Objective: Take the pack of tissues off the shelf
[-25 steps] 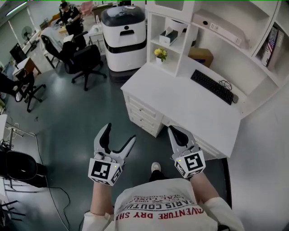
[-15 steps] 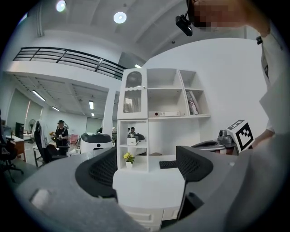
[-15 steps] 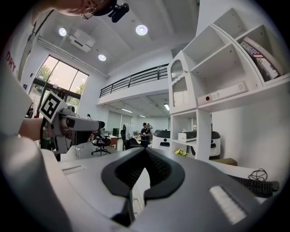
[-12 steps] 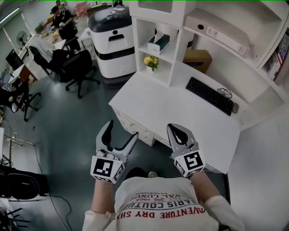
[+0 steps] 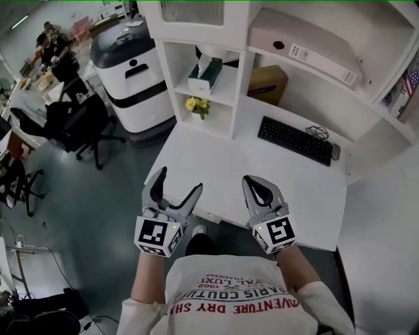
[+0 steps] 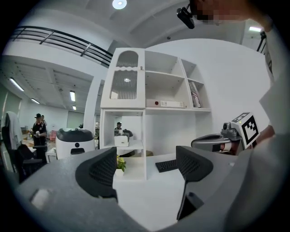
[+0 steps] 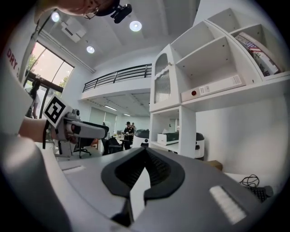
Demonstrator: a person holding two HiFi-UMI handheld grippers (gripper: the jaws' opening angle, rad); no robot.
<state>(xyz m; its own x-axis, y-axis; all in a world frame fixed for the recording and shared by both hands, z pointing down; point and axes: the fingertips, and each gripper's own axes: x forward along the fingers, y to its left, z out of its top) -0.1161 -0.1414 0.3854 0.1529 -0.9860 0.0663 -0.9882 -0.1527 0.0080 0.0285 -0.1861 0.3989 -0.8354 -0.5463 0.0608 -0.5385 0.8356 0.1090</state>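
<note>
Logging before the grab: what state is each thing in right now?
Tissues: on the shelf, untouched, one sheet poking out.
Left gripper: open, empty.
Right gripper: shut, empty.
Keyboard: flat on the desk.
Binder: lying flat.

light: bright, even, from ceiling lamps (image 6: 119, 4) at top | shadows: faint | gripper views: fisheye, black corners | near fingers (image 6: 97, 174) soft
</note>
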